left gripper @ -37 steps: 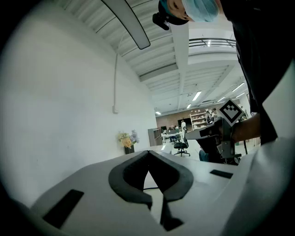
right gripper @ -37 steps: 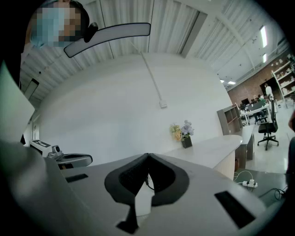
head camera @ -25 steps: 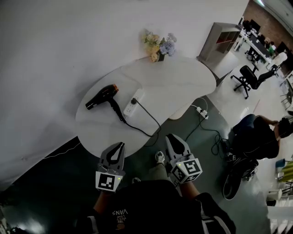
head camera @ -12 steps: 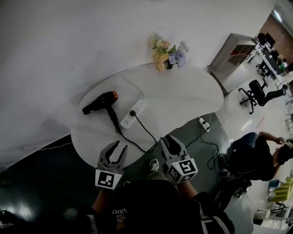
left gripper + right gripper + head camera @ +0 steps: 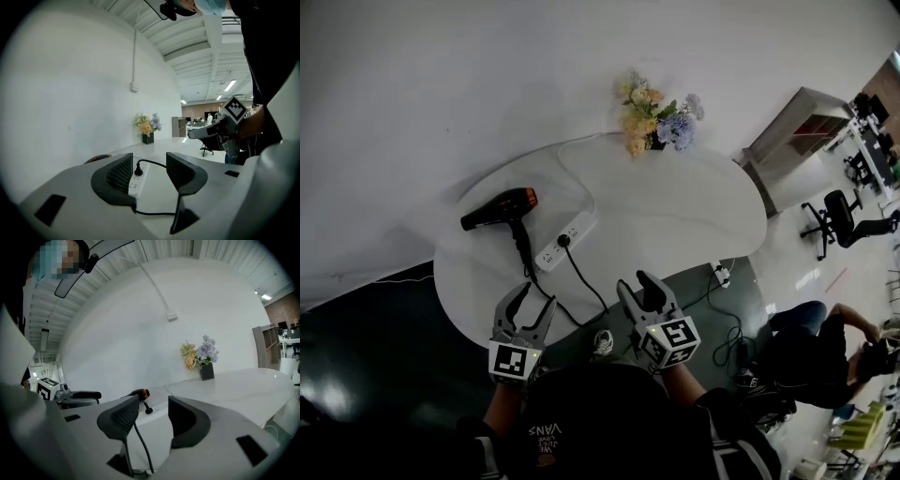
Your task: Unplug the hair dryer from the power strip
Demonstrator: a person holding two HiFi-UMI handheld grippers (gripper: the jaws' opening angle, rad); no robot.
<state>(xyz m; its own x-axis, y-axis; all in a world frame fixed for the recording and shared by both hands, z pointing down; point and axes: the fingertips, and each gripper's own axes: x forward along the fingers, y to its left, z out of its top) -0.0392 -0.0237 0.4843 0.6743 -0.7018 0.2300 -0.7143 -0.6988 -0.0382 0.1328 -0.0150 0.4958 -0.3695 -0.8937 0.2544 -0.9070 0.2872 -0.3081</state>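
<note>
Head view: left gripper [image 5: 536,298] and right gripper [image 5: 635,281], jaws just opened and empty, hang at the surface's [image 5: 675,216] near edge; ahead of them, the hair dryer [image 5: 499,207] is plugged into the power strip [image 5: 566,241], so unplugging hasn't begun.

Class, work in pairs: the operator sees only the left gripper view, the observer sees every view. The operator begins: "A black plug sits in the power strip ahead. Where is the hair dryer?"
Observer: The hair dryer lies on the table, left of the power strip in the head view, with its orange end nearest the strip.
Operator: How do the right gripper jaws stand?
Observer: They have just been opening and stand apart, with nothing held between them.
Operator: Any other strip about?
Observer: Yes, a second white strip lies on the floor beside the table.
</note>
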